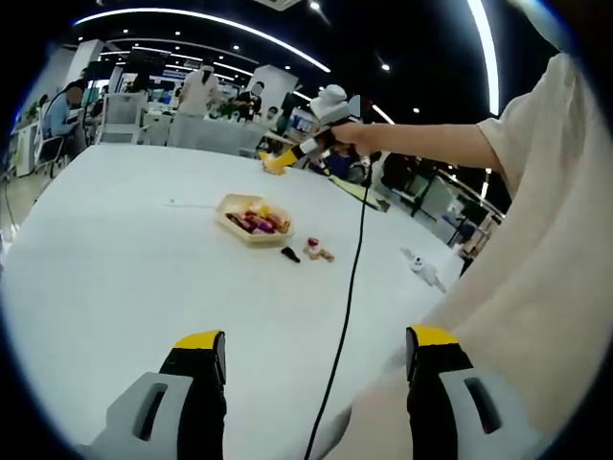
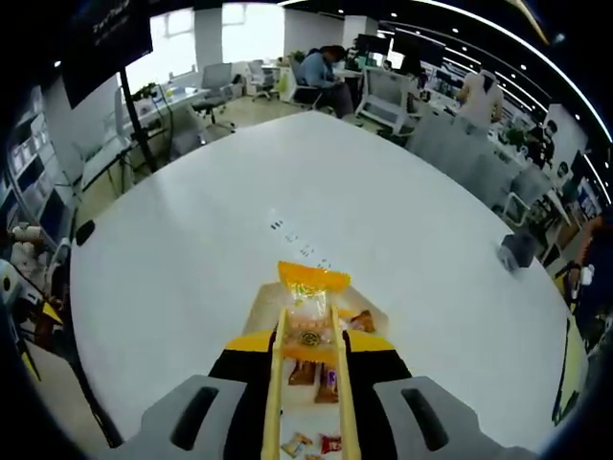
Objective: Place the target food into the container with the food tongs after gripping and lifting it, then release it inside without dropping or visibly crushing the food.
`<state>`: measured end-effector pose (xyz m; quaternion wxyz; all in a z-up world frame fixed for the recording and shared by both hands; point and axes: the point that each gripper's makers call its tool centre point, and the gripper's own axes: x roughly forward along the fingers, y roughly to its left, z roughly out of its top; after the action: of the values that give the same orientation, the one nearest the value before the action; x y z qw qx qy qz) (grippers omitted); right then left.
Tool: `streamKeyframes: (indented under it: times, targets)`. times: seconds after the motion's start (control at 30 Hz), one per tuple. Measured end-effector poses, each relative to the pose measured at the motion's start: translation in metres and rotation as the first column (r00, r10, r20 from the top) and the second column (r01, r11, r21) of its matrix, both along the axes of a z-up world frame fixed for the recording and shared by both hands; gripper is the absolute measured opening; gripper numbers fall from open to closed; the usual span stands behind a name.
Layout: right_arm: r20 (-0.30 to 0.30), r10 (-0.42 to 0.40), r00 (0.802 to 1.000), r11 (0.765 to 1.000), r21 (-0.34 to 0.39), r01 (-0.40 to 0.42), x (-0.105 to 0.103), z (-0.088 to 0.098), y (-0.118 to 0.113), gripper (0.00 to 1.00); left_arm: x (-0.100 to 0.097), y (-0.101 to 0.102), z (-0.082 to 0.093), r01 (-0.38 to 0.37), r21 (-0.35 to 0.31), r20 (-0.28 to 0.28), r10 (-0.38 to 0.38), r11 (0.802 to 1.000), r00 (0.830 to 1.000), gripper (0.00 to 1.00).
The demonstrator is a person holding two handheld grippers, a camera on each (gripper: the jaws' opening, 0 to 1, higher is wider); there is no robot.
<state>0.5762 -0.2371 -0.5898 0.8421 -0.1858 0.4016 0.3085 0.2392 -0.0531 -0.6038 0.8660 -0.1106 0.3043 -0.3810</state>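
Open-plan office, big white oval table (image 1: 144, 278) under both cameras. My right gripper (image 2: 308, 356) is pressed closed on a pair of pale wooden food tongs (image 2: 275, 402), and low centre in the right gripper view their tips pinch a clear snack packet with an orange top (image 2: 309, 297) above the shallow tan tray (image 1: 233, 203). My left gripper (image 1: 316, 350) hangs wide open over bare table, holding nothing. Loose wrapped snacks (image 1: 318, 251) lie just right of the tray, mid-frame.
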Motion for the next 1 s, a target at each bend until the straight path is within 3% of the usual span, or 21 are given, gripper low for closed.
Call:
streamKeyframes:
  times: [1.0]
  targets:
    - [-0.01,-0.008,1.0,1.0,0.003,0.008,-0.0043,-0.0046,-0.0035,0.27,-0.0013,-0.0015,-0.0018,0.005,0.0,-0.005,-0.005,1.0,1.0,0.77]
